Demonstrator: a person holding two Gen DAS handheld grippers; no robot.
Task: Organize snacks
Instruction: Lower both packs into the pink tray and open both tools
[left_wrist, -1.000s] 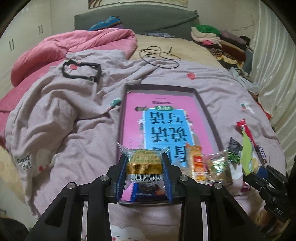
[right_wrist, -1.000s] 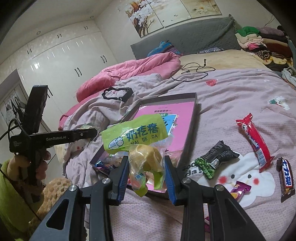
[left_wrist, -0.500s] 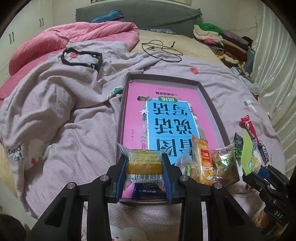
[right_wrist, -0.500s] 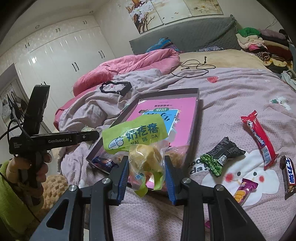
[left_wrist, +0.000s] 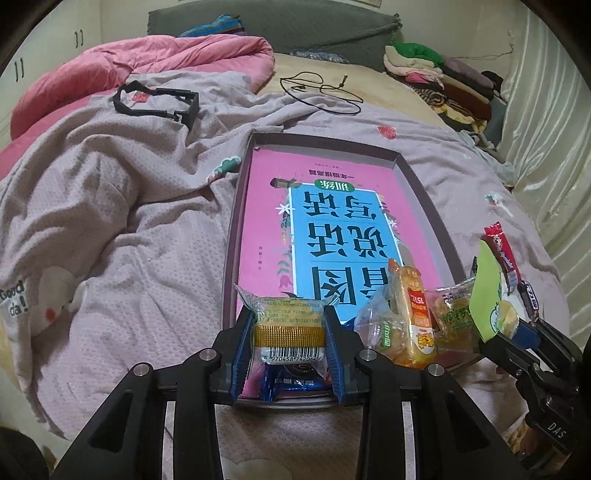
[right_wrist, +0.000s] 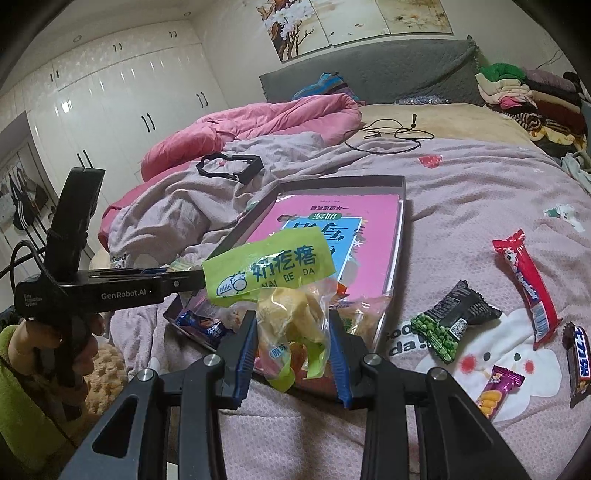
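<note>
snacks (right_wrist: 456, 325) loose beside tray (right_wrist: 402, 221)

Left gripper (left_wrist: 289, 341) clamping wrapped cake (left_wrist: 288, 326), above tray (left_wrist: 424, 192) near end, blue packet (left_wrist: 291, 384) beneath

white wardrobe (right_wrist: 122, 110), grey headboard (right_wrist: 388, 70), pink duvet (left_wrist: 155, 62), floral wall panels (right_wrist: 351, 22), pale curtain (left_wrist: 546, 147)

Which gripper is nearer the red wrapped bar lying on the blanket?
Right. The right gripper, shut on a green-labelled bag, is beside the red bar; the left gripper holds a cake over the tray's far side.
</note>
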